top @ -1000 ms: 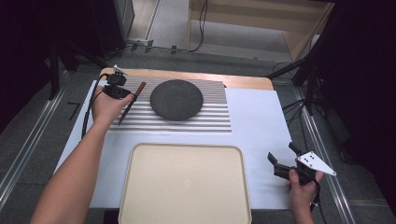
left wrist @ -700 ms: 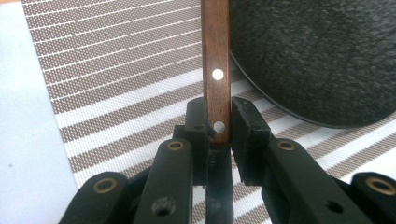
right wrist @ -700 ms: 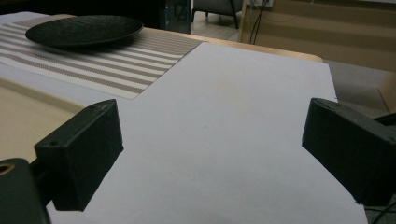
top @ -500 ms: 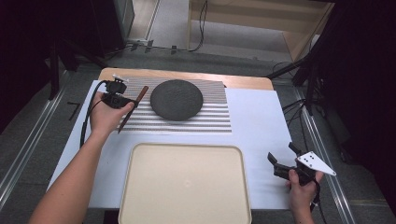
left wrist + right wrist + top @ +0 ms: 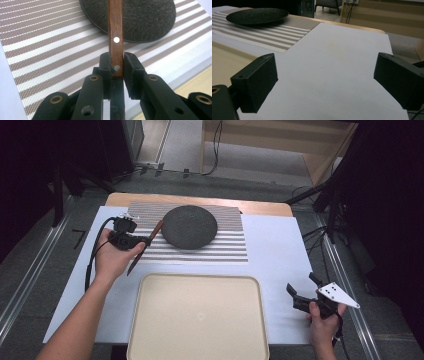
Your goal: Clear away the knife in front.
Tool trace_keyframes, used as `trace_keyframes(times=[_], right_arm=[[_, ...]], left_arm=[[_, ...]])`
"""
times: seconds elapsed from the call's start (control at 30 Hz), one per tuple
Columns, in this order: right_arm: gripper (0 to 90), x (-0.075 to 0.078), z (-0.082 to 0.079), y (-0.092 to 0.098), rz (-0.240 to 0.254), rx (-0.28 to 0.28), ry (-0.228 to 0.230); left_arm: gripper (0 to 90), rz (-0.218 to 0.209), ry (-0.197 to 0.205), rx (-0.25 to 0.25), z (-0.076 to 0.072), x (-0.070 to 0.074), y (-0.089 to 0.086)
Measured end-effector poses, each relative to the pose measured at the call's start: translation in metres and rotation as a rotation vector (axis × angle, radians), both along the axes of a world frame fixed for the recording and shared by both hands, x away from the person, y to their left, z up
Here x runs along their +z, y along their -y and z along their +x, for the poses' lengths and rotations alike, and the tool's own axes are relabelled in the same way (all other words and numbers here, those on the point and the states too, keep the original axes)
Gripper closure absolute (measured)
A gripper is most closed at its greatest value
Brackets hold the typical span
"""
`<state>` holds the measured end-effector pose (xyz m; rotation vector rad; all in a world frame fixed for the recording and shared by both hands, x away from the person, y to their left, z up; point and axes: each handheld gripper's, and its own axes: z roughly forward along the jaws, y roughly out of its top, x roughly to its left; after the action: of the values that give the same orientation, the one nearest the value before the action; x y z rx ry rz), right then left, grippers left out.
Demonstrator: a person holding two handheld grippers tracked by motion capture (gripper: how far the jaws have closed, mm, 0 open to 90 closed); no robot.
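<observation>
Firmly, the left gripper (image 5: pixel 117 65) jaws pinch a flat riveted wooden handle (image 5: pixel 115 37); right gripper (image 5: pixel 325 82) jaws spread.

The table (image 5: pixel 280 250) stands under even light, its top covered in white, with a strip of bare wood showing along its far edge. Around it the floor (image 5: pixel 30 285) is grey carpet, and metal rails (image 5: pixel 25 295) run along the floor on both sides of the table. Beyond the table's far edge stands a pale wooden cabinet (image 5: pixel 280 145), with black cables (image 5: pixel 216 150) trailing down to the floor in front of it. To the left and right of the table the room falls into deep shadow, where black stand legs (image 5: pixel 320 195) angle down to the floor.
</observation>
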<state>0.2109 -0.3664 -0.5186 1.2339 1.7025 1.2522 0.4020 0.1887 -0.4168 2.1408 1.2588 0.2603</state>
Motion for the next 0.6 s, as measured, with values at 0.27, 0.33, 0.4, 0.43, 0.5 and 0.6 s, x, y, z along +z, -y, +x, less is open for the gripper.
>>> trace_keyframes(times=[0.27,0.33,0.4,0.43,0.5,0.6], right_arm=[[3.8,0.0,0.0,0.0,-0.002,-0.002,-0.001],[3.8,0.0,0.0,0.0,-0.003,-0.002,-0.001],[3.9,0.0,0.0,0.0,-0.004,-0.002,-0.002],[3.8,0.0,0.0,0.0,-0.005,-0.002,-0.002],[3.9,0.0,0.0,0.0,-0.006,-0.002,-0.002],[3.8,0.0,0.0,0.0,-0.005,-0.002,-0.001]], left_arm=[[76.9,0.0,0.013,-0.034,-0.025,0.0,0.008],[76.9,-0.002,0.014,-0.044,-0.031,0.0,0.01],[76.9,-0.007,0.015,-0.052,-0.038,0.0,0.012],[76.9,-0.011,0.016,-0.058,-0.042,0.0,0.012],[76.9,-0.028,0.024,-0.056,-0.048,0.001,0.013],[76.9,-0.041,0.028,-0.06,-0.057,0.002,0.013]])
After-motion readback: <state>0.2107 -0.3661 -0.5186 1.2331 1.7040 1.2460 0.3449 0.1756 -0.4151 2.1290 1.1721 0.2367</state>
